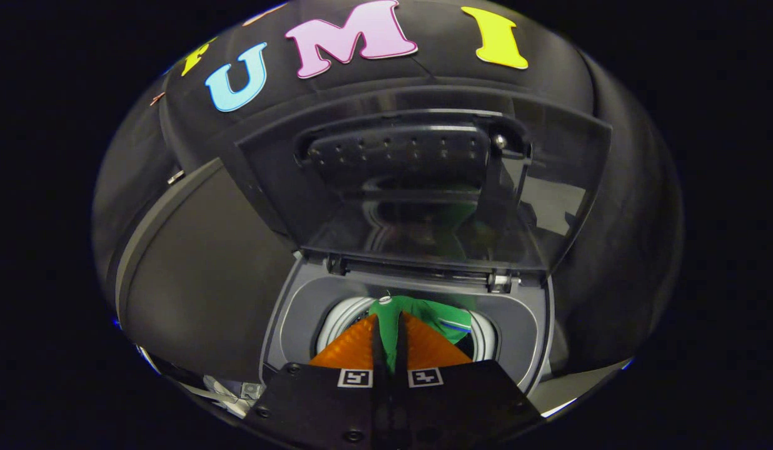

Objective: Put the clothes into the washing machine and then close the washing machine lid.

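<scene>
Nearest the camera, claw (387,328) fingers nearly together, thin strip of green cloth showing in the narrow gap between them; looks like they pinch it, so claw is closed on the garment as far as I can tell

Just ahead of the tips: green fabric garment with a blue-and-white stripe (439,320), bunched over the round white drum opening (343,319) of the grey top-loading washing machine (299,312). Garment sits inside the mouth, partly down in the drum, upper part rising toward the hinge side

Beyond that: dark translucent plastic washer lid (424,187), stood upright on its rear hinges, fully open, green reflection visible in it. Dark curved panel (199,275) beside the machine on one side

Progress, my read: clothes are at/in the drum but not let go yet. Left to do: open claw to drop garment, pull clear, then reach the lid's top edge and swing it down shut. Lid step not started
</scene>
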Demonstrator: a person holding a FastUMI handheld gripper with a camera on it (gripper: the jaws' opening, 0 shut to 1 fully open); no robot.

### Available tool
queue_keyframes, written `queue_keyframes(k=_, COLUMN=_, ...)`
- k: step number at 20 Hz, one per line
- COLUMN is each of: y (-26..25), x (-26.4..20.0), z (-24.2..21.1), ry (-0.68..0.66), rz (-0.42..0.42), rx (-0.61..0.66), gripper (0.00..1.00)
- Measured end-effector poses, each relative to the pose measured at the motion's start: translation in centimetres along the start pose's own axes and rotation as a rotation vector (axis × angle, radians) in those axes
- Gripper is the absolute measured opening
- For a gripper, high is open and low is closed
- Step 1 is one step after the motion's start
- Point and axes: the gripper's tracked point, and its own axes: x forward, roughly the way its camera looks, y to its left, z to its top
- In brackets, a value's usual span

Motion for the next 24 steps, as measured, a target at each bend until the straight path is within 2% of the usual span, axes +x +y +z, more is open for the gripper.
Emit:
queue_keyframes(k=14, y=-1.3, x=3.3, z=-4.6, ry=0.095, rz=-0.102, rx=0.058, gripper=0.07)
queue_keyframes(k=16, y=-1.8, x=3.7, z=-4.7, ry=0.087, rz=-0.13, rx=0.069, gripper=0.12)
queue_keyframes(k=17, y=-1.5, x=3.8, z=-4.5, ry=0.079, rz=-0.123, rx=0.094, gripper=0.17)
queue_keyframes(k=18, y=-0.7, x=3.9, z=-3.7, ry=0.055, rz=-0.094, rx=0.14, gripper=0.37)
queue_keyframes(k=21, y=-0.7, x=3.5, z=-1.4, ry=-0.024, rz=-0.11, rx=0.162, gripper=0.99)
queue_keyframes(k=24, y=-1.8, x=4.1, z=-1.9, ry=-0.03, rz=-0.163, rx=0.162, gripper=1.0)
